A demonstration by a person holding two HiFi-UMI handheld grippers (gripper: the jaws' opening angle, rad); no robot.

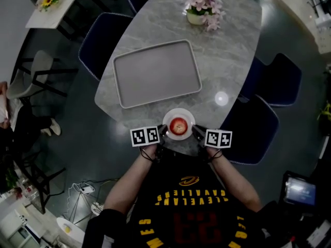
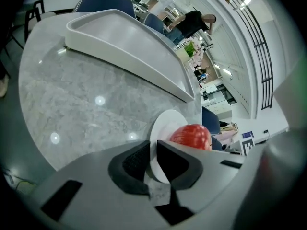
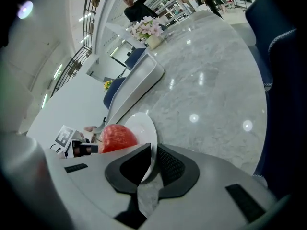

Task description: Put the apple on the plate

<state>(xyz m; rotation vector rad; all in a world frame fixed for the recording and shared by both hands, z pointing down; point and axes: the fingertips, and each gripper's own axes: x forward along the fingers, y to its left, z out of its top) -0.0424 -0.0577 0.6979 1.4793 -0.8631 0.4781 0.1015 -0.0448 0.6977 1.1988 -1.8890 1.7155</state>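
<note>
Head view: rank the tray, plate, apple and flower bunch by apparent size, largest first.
1. tray
2. flower bunch and plate, too close to rank
3. apple

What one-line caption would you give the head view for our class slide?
The left gripper and right gripper clamp opposite rims of a plate holding an apple, near a tray.

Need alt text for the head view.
A red apple sits on a white plate at the near edge of a grey table, the left gripper and right gripper clamping its rim. Beyond lie a grey tray and pink flowers.
</note>
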